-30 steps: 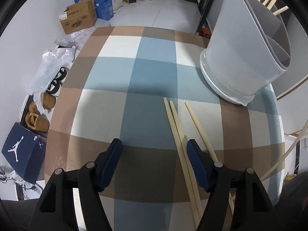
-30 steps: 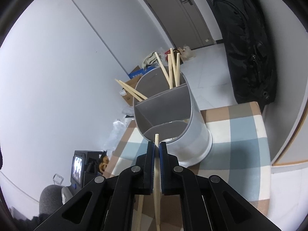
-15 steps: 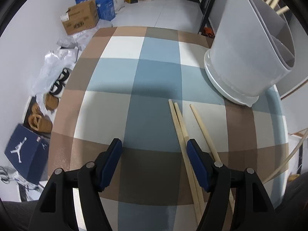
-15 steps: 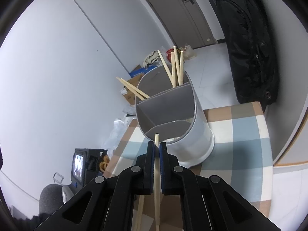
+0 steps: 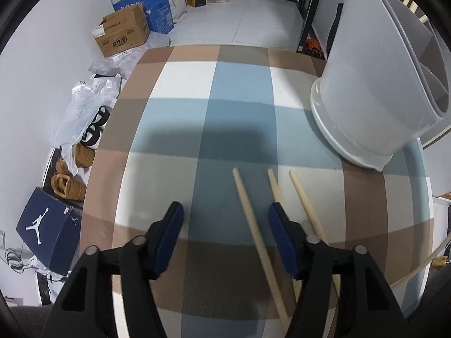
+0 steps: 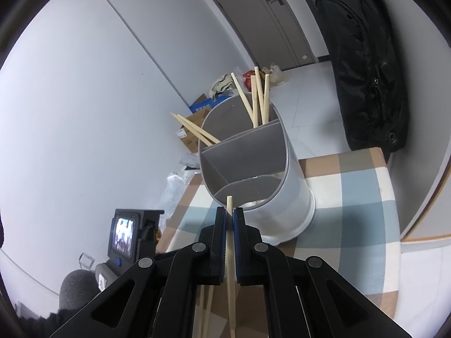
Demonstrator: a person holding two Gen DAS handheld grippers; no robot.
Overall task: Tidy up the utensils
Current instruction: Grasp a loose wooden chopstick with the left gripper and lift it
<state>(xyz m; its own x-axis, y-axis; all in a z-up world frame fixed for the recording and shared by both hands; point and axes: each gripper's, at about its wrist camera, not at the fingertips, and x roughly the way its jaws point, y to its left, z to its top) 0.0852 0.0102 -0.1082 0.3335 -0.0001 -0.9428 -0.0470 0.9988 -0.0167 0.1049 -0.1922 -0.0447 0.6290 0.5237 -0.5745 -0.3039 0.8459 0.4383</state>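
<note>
- The left gripper (image 5: 225, 219), black-armed with blue pads, hovers low over the table with its jaws wide apart and nothing between them. One pale wooden chopstick (image 5: 255, 236) lies in the gap near the right pad; two more wooden chopsticks (image 5: 305, 208) lie at or just outside that pad. Closing here could catch only one stick, or nudge the neighbours and send them rolling.
- The right gripper (image 6: 229, 222) is clamped on a single thin wooden chopstick (image 6: 229, 242), tip pointing up toward the round grey divided utensil holder (image 6: 253, 174). The grip sits near the tip, so the long free end could swing, and the stick might strike a divider or the rim instead of dropping into a compartment.
- Several chopsticks already stand in the holder's far compartments; a hard knock could tip them.
- The surface is a checked cloth of blue, brown and white squares (image 5: 183, 169), smooth enough for sticks to slide.
- Around it: white walls, cardboard boxes (image 5: 121, 33), shoes (image 5: 67, 186) and a black bag (image 6: 372, 64) on the floor.
</note>
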